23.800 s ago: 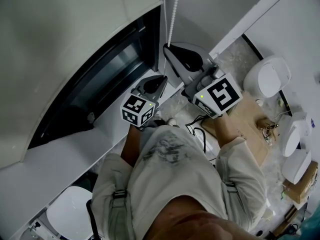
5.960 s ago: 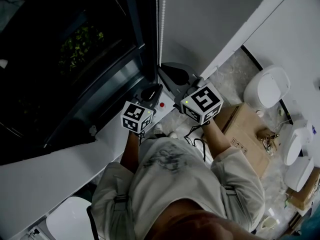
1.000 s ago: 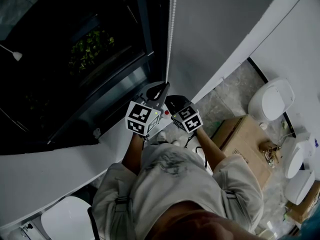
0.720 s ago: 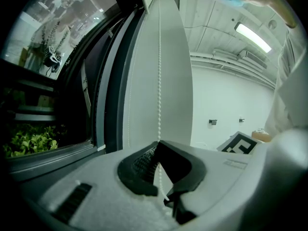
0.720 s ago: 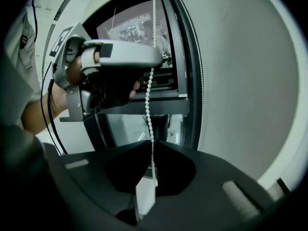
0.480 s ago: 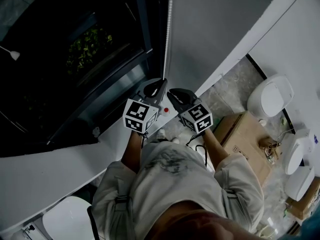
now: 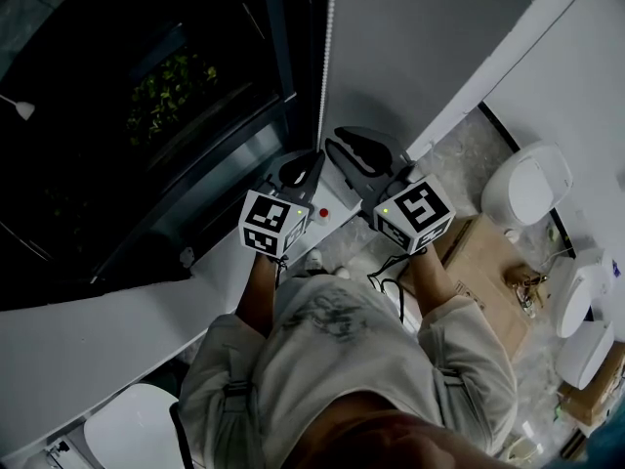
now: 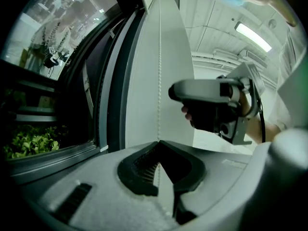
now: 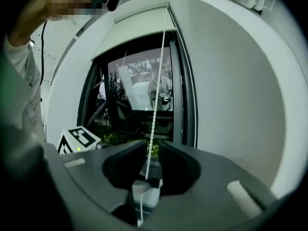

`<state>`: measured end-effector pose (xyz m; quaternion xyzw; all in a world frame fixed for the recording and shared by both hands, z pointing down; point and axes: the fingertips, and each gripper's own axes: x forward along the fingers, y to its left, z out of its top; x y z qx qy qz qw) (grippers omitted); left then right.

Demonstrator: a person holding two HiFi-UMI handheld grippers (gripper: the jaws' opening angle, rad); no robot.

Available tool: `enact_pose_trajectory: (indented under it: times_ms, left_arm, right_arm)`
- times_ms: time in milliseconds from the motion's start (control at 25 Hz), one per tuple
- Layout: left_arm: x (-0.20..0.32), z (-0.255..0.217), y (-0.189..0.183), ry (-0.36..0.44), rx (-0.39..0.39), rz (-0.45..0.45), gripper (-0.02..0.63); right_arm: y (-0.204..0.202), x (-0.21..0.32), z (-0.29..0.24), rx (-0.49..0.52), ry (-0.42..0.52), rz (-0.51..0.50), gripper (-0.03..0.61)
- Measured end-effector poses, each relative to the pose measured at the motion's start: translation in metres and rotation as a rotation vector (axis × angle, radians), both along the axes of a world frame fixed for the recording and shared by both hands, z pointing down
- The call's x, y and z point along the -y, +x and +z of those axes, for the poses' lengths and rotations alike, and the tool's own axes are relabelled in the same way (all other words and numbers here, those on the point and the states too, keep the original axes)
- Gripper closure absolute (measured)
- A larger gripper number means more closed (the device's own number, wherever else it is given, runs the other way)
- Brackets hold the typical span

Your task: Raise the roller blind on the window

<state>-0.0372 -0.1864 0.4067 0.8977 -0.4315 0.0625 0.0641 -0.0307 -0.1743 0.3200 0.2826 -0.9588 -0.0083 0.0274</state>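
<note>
Two claws work one bead chain [image 9: 156,81]: the left gripper [image 8: 159,146] is clenched on it, while the right gripper [image 9: 152,150], higher up, is released, the chain running loose between its jaws. Beyond, the roller blind [image 9: 137,30] sits near the top of the dark window [image 7: 146,96].

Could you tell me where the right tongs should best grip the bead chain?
Grip the straight vertical run of the bead chain above the left tongs, which pinch it. Come level from the room side; the right tongs stand open astride it there.
</note>
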Motion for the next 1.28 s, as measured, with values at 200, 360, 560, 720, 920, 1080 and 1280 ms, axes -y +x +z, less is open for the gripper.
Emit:
enact_pose_trajectory:
  times_ms: [200,360,560,720,920,1080,1280]
  left_arm:
    - [0.001,0.000,0.001,0.001,-0.004,0.001,0.603]
    - [0.001,-0.001,0.003,0.002,-0.005,0.004,0.603]
    - [0.001,-0.001,0.005,0.002,-0.010,0.010,0.603]
    - [0.002,0.000,0.006,0.000,-0.016,0.016,0.603]
    - [0.003,0.011,0.011,-0.022,-0.005,0.026,0.603]
    - [0.003,0.032,0.014,-0.062,-0.001,0.027,0.603]
    - [0.002,0.061,0.014,-0.104,0.010,0.023,0.603]
  right_arm:
    - [-0.007,0.007,-0.050,0.046,0.070,-0.024,0.486]
    - [-0.013,0.012,-0.068,0.058,0.093,-0.040,0.482]
    - [-0.018,0.015,-0.070,0.046,0.107,-0.027,0.549]
    - [-0.016,0.015,-0.068,0.066,0.088,-0.031,0.557]
    - [-0.012,0.018,-0.057,0.065,0.069,-0.012,0.558]
    - [-0.011,0.021,-0.036,0.030,0.048,0.000,0.560]
    - [-0.011,0.021,-0.011,-0.005,0.012,0.008,0.560]
